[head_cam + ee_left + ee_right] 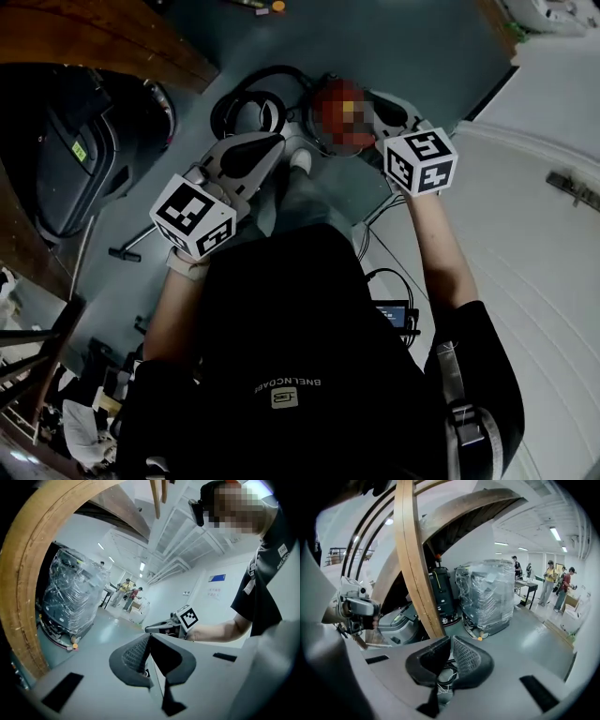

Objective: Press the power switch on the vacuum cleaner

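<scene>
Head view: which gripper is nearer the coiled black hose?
The left gripper: its jaws end just short of the hose, while the right gripper sits well off to the side.

Left tongs (149, 638) and right tongs (451, 639) are black with a fine grid texture, on pale grey bodies. Left cube (194, 216) and right cube (421, 161) carry black-and-white squares. Floor (394, 37) grey-green; hose (246, 94) black; wooden arch (415, 559) light brown; shirt (300, 356) black.
</scene>
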{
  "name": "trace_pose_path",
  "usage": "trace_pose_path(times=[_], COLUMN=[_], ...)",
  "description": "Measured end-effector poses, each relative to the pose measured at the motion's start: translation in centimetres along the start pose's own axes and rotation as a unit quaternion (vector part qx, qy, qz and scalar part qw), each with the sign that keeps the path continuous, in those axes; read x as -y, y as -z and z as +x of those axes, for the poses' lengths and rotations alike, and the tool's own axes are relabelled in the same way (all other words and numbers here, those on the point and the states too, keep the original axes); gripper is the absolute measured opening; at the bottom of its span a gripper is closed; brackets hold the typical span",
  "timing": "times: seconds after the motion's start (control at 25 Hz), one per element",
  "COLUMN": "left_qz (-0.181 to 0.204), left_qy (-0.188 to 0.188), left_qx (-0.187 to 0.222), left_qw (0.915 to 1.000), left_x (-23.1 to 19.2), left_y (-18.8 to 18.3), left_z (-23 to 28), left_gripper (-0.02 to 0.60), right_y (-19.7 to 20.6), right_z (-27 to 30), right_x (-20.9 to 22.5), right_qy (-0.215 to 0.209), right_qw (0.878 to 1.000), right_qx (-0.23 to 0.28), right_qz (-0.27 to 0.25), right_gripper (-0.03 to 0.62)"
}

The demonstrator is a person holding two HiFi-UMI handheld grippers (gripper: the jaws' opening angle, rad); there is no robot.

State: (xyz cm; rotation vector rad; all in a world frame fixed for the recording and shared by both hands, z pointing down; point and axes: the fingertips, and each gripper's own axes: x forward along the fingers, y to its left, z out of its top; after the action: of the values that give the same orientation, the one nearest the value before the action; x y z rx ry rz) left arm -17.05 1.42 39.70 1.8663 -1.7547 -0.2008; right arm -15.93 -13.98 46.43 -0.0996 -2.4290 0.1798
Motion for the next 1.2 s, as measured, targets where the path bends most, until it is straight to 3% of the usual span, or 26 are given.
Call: trace_pose_path(times=[0.24,0.48,0.96,1.2], left_qz=[0.020,0.043,0.067,0.071], left_qy=[0.052,0.108,0.193,0.218], left_qx=[0.001,-0.027,-0.050,-0.070], left_qw=[0.9984,0.9928,0.9777,0.9708], left_x=[4.6,8.7,14.7,16.9], left_y=[-1.6,-1.5,-1.3,0.1], left_z=[-0.8,-0.6,0.5,1.7], left_gripper=[0.015,0.015,0.015,0.015], right_y=[-2.9,-4.4,-0.7,1.2], right_z=[-7.6,-15.2,-24.8,-27.6], right_x=[-3.1,-5.0,-7.9,-8.5], right_qy=[0.026,0.078,0.170,0.186], right_qw=[0.998,0.988,0.966,0.955], right_qx=[0.054,0.123,0.181,0.222], right_qz=[0.011,0.044,0.070,0.066], right_gripper=[0.035,0.035,0.035,0.035])
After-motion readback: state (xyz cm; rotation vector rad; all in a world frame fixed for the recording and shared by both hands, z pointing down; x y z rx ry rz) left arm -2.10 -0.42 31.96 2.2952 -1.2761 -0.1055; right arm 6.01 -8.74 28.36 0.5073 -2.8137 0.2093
